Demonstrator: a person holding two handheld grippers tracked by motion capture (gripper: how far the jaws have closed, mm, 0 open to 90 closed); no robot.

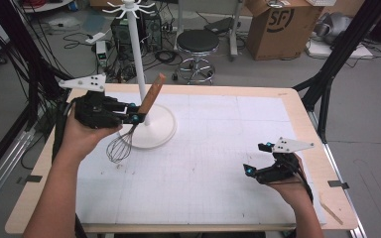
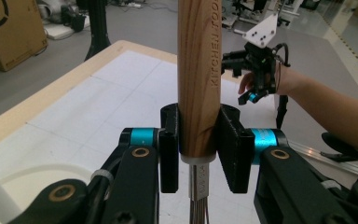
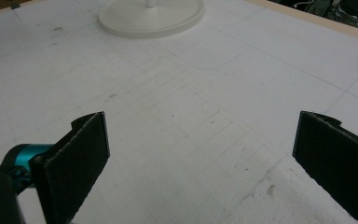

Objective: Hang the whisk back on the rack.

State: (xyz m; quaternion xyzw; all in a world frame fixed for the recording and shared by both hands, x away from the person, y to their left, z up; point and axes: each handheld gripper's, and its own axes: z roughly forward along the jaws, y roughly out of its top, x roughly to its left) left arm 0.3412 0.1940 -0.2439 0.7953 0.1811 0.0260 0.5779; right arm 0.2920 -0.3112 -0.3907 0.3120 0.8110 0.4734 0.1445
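Wooden-handled whisk (image 1: 134,125): gripped at the handle by your left tongs (image 1: 138,118), lifted clear of the worktop (image 1: 228,148) beside the white hook stand (image 1: 138,59), hanging judged outstanding; right tongs (image 1: 258,158) open, empty, well apart

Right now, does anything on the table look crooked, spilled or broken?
Nothing spilled or broken. The whisk sits tilted in the left gripper, wires down beside the white stand; that is a normal carry.
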